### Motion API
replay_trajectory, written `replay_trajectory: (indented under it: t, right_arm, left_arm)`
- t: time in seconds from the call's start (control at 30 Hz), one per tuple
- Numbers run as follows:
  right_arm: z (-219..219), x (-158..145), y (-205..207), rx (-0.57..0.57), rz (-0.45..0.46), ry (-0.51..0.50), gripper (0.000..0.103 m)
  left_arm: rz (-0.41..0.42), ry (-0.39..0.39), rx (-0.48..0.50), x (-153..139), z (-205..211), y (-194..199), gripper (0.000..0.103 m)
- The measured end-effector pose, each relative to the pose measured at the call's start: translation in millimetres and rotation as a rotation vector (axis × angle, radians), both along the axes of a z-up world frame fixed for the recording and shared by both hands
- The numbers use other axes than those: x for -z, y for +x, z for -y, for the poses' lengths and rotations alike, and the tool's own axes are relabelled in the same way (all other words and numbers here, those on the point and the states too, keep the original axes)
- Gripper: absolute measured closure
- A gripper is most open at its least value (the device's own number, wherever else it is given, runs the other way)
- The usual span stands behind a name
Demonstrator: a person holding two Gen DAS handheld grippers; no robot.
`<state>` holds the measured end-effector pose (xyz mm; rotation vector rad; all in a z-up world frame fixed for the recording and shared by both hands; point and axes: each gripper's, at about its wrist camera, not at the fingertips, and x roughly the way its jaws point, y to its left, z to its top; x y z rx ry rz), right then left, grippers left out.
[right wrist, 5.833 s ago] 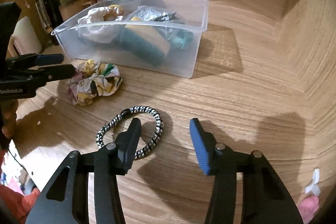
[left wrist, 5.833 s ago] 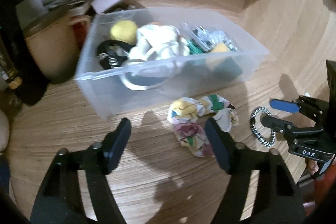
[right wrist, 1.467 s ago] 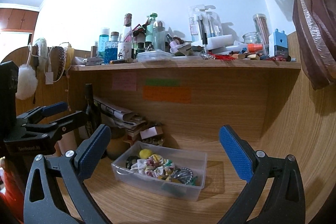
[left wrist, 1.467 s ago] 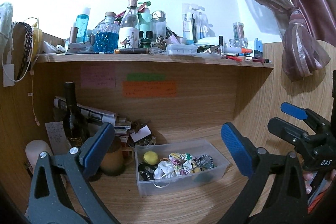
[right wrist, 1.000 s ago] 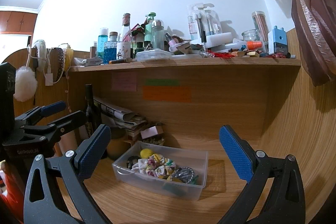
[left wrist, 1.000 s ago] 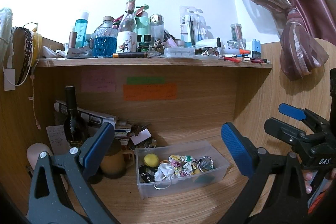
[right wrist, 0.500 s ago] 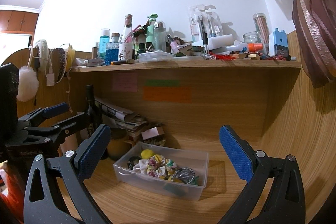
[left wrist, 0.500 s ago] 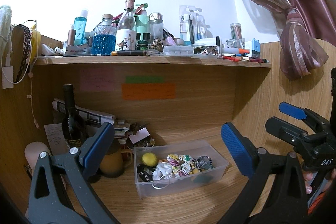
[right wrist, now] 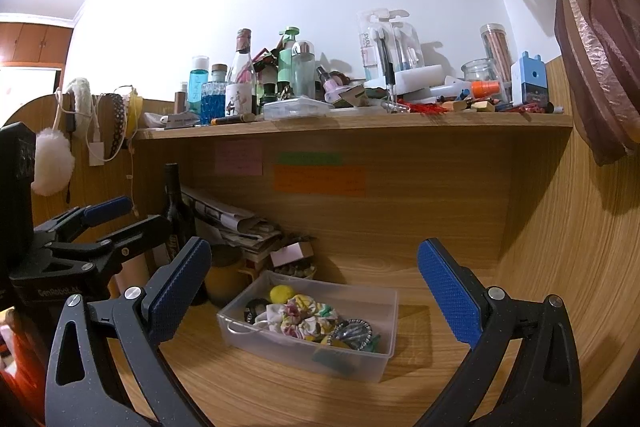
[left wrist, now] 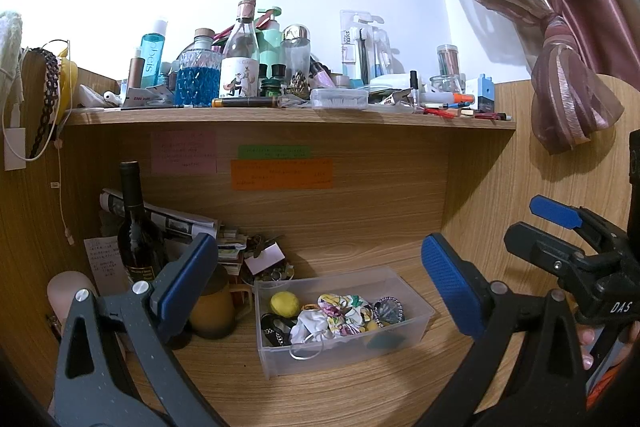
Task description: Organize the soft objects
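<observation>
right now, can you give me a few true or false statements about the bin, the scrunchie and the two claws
1. The floral scrunchie lies inside the clear plastic bin. True.
2. The left claw is shut on the scrunchie. False: its jaws stand wide apart and hold nothing.
3. The right claw is open and empty. True.
4. The bin sits on the upper shelf among the bottles. False: it rests on the wooden desk surface below the shelf.
5. A yellow ball is in the bin. True.
6. A dark wine bottle stands to the right of the bin. False: it stands to the left, near the back corner.
</observation>
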<state>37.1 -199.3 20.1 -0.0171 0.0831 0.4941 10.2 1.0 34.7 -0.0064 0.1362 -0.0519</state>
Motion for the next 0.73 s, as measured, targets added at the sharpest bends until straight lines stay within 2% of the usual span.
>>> replay_trajectory:
  t: [0.73]
  right_arm:
    - [-2.6, 0.1, -6.0, 0.005, -0.012, 0.005, 0.0]
  left_arm:
    - [-0.024, -0.02, 0.029, 1.4, -2.5, -1.5, 0.0]
